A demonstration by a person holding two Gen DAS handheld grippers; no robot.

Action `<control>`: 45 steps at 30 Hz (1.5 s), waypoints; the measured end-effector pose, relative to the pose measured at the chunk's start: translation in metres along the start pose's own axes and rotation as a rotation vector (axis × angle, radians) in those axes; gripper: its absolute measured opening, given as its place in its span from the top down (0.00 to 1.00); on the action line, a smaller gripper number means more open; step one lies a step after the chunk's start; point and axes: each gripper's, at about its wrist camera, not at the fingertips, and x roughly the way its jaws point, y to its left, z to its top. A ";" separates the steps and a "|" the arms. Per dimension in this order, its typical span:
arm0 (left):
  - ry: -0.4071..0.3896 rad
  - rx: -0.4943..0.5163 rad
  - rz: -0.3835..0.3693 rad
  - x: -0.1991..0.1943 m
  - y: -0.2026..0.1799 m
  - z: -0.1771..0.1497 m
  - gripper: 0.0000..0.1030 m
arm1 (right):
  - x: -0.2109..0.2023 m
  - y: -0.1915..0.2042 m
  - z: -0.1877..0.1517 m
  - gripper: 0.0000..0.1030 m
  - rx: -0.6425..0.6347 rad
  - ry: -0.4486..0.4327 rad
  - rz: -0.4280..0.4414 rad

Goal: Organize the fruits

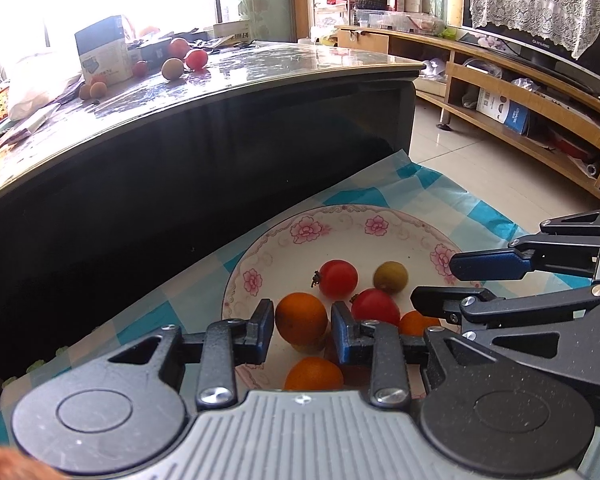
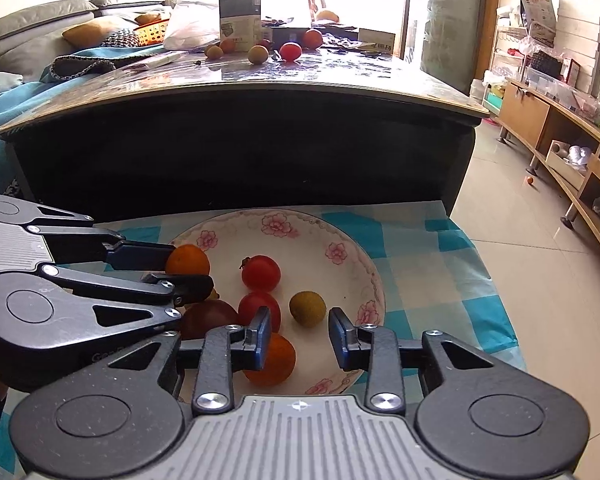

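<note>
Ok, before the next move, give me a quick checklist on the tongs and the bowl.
1. Left tongs straddle the orange fruit: ok.
2. Their pads actually pressing it: cannot tell.
3. Right tongs open, gripping nothing: ok.
4. Bowl sits flat on the checked cloth: ok.
5. All fruit gathered: not ok, a red fruit and others lie on the table.

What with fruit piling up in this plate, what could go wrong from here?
The orange in the left gripper hangs over other fruit; released, it may roll off the shallow plate. The right gripper hovers close by, so the two could collide.
</note>
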 end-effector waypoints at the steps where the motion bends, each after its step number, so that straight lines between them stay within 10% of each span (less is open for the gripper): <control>1: -0.001 -0.001 -0.001 0.000 0.000 0.000 0.59 | 0.000 -0.001 0.000 0.73 0.003 0.000 -0.001; 45: -0.018 -0.080 0.080 -0.096 -0.007 -0.059 0.34 | -0.085 0.013 -0.048 0.66 0.149 -0.011 0.010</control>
